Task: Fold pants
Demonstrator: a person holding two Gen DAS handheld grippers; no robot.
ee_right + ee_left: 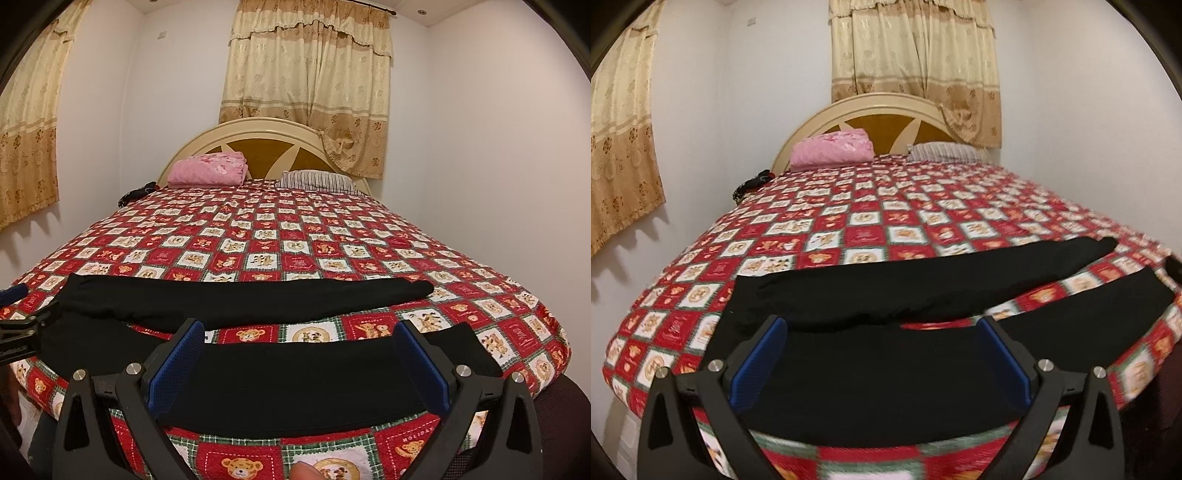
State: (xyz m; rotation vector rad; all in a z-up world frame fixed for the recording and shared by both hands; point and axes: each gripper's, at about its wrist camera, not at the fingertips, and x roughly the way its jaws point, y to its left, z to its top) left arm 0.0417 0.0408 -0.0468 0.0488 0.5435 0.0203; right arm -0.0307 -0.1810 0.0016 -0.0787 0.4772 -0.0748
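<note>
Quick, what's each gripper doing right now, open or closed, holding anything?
Left gripper: open, holding nothing, over the pants.
Right gripper: open, holding nothing, over the pants.

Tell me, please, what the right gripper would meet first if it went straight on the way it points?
Probably the near leg of the black pants, lying between the open right gripper fingers; depth is unclear.

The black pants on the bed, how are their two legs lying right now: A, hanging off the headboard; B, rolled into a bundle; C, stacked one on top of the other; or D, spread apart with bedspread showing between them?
D: in the right wrist view the black pants lie flat with their two legs apart, and a strip of the red checked bedspread shows between them.
</note>
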